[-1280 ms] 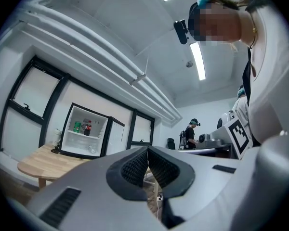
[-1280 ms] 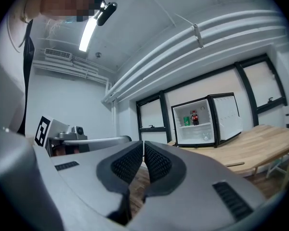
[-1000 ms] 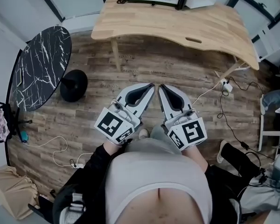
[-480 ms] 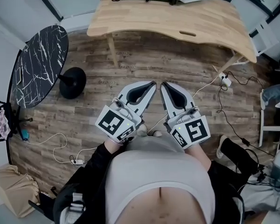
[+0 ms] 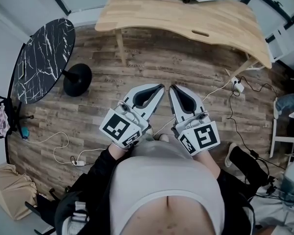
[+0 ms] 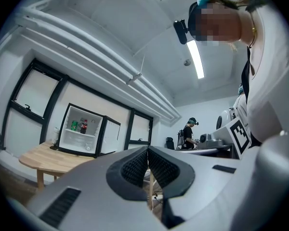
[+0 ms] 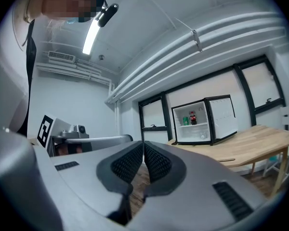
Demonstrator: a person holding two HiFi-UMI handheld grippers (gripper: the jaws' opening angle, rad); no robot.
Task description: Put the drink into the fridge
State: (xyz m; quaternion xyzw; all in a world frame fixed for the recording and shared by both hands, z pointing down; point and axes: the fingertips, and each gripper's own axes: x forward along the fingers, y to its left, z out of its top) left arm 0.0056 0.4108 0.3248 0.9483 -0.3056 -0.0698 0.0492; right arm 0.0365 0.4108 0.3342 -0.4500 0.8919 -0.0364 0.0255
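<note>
well, looks about done: cola bottle (image 7: 193,118) and green can (image 7: 185,120) shelved in the open fridge (image 7: 197,134) at the table (image 5: 220,23) far edge. left gripper (image 5: 157,88) and right gripper (image 5: 175,89) pressed shut, empty, well apart from it. probably only the door left.

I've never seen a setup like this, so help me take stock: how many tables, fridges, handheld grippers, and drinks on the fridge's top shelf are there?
Tables: 2, wooden table and black marble table
Fridges: 1, the open fridge
Grippers: 2, left gripper and right gripper
Drinks on top shelf: 2, green can and dark bottle
Total: 7
</note>
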